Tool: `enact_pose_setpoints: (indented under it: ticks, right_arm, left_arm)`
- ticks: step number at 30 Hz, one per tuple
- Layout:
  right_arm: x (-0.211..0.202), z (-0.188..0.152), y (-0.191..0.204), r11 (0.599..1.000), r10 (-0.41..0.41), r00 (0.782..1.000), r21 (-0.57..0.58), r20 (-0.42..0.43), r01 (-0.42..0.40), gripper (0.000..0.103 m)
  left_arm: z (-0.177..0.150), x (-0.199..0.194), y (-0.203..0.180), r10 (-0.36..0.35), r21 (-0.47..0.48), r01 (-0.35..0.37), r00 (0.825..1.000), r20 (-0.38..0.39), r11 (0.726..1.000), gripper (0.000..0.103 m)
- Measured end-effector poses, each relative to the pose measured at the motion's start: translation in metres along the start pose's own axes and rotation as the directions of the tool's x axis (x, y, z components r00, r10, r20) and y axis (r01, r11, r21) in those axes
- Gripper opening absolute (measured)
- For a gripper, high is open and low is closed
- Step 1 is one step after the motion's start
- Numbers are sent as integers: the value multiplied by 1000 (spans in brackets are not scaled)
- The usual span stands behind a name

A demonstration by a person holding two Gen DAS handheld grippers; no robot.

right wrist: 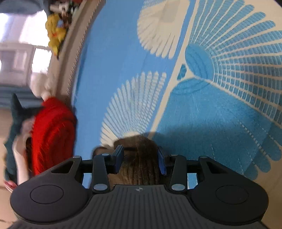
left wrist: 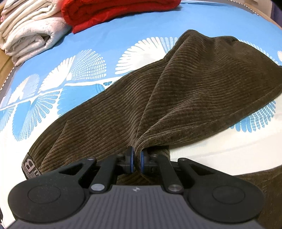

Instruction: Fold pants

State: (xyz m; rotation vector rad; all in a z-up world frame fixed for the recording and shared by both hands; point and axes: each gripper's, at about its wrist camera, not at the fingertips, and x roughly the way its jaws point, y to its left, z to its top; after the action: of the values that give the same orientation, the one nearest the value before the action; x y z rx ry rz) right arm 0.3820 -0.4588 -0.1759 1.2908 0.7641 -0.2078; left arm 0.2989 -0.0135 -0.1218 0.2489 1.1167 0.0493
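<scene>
Left wrist view has the blue patterned bedsheet (left wrist: pixel 52 84) filling most of the frame, with your brown corduroy pants (left wrist: pixel 176 98) draped across it and tenting up toward the camera. Biggest risk, I'd say: the left gripper (left wrist: pixel 137 159) is pinched tight on just a thin ridge of fabric, so a quick tug could slip it free and dump the fold. Your right gripper (right wrist: pixel 140 158) is clamped around a thick bunch of the same cloth, angled down over the sheet. Watch the folded red garment (left wrist: pixel 112 12) and white stack (left wrist: pixel 30 31) nearby too.
</scene>
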Motion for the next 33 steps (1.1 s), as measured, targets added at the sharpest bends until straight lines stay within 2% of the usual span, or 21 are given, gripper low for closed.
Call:
enact_pose_setpoints:
  ticks: [2,4,6,8,9,10,11,13,14,15,16,18,19,21,24,27,29,33]
  right_arm:
    - [-1,-3,9,996,-31,999,-82,8,32,25]
    - [-5,-4,19,987,-62,998,-145,19,64,20]
    - [-18,-6,31,978,-59,996,-196,64,70,18]
    - [-43,-6,50,967,-24,988,-246,154,62,17]
    - [-61,-7,58,960,6,975,-273,224,57,16]
    - [-85,-11,68,949,36,943,-307,330,71,16]
    - [-115,-21,76,935,57,878,-333,476,120,16]
    - [-152,-49,78,900,6,727,-320,687,296,17]
    - [-156,-59,74,867,-44,683,-311,729,388,19]
    - [-154,-63,67,830,-113,671,-301,733,469,23]
    - [-148,-58,54,813,-193,692,-282,696,510,25]
    - [-142,-35,10,871,-324,785,-158,529,466,25]
    - [-144,-25,-10,893,-360,805,-76,471,444,25]
    - [-153,-11,-41,905,-400,814,42,421,423,31]
    - [-160,12,-61,939,-331,867,33,372,344,35]
    - [-159,32,-59,971,-208,919,-39,336,234,40]
    - [-156,44,-51,966,-159,942,-153,295,211,45]
    - [-142,60,-29,911,-179,940,-311,291,270,45]
  left_arm:
    - [0,-3,-1,-2,11,2,1000,1,1000,8]
    - [2,-3,-3,-18,13,18,1000,-1,1000,8]
    - [5,-3,-4,-57,16,57,998,9,998,8]
    - [8,-7,-5,-155,7,155,987,36,988,8]
    - [8,-10,-7,-224,23,224,974,41,974,8]
    - [7,-14,-12,-301,57,299,953,38,953,9]
    - [5,-18,-18,-346,90,342,938,35,935,9]
    - [-2,-21,-32,-381,170,375,925,3,911,9]
    - [-6,-20,-37,-384,194,380,923,-19,904,9]
    - [-9,-17,-40,-390,200,390,920,-41,899,10]
    - [-11,-14,-41,-394,201,399,917,-64,895,10]
    - [-14,-12,-42,-375,215,382,924,-74,899,11]
    - [-15,-12,-42,-365,224,372,928,-76,901,11]
    - [-16,-13,-41,-358,233,368,930,-85,900,13]
    - [-16,-12,-39,-347,240,361,933,-100,901,13]
    - [-16,-12,-38,-337,250,354,935,-111,901,13]
    - [-17,-14,-39,-332,257,351,936,-115,900,13]
    - [-17,-15,-39,-322,270,342,940,-116,900,13]
